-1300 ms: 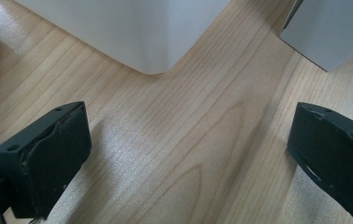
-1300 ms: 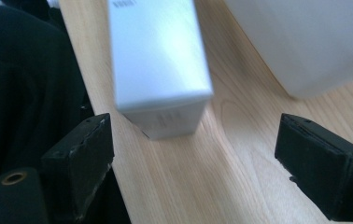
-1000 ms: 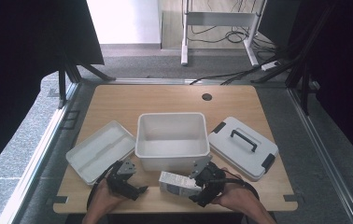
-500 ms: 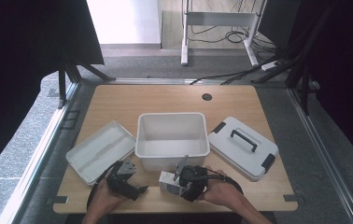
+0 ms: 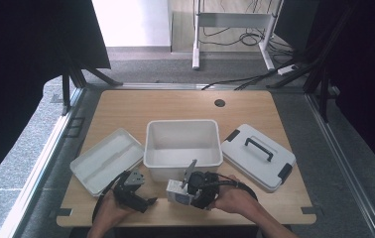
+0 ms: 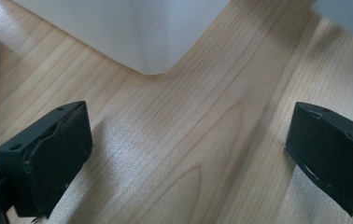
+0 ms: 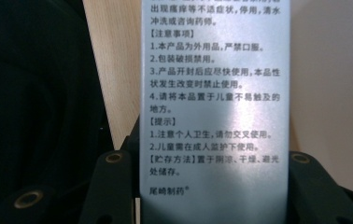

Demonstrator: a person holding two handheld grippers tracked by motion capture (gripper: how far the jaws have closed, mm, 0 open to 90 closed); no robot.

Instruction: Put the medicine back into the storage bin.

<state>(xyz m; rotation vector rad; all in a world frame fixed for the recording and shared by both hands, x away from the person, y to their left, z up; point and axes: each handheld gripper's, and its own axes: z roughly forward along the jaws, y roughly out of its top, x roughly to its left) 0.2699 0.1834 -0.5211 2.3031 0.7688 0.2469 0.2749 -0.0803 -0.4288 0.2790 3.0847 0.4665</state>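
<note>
Now the right gripper (image 5: pixel 191 189) fingers have closed onto the small box (image 7: pixel 214 107), shifted leftward.

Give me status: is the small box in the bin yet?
Not yet. Done: the lid is off and lies right of the empty white bin. In hand: the right claw, whose jaws have just been closing, clamps the small silver box at the table's front edge. The left claw sits open and idle. Left: lift the box into the bin.

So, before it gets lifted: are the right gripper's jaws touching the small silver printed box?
Touching. In the right gripper view the jaws of the right gripper, just closing, sit flush against both edges of the silver box.
</note>
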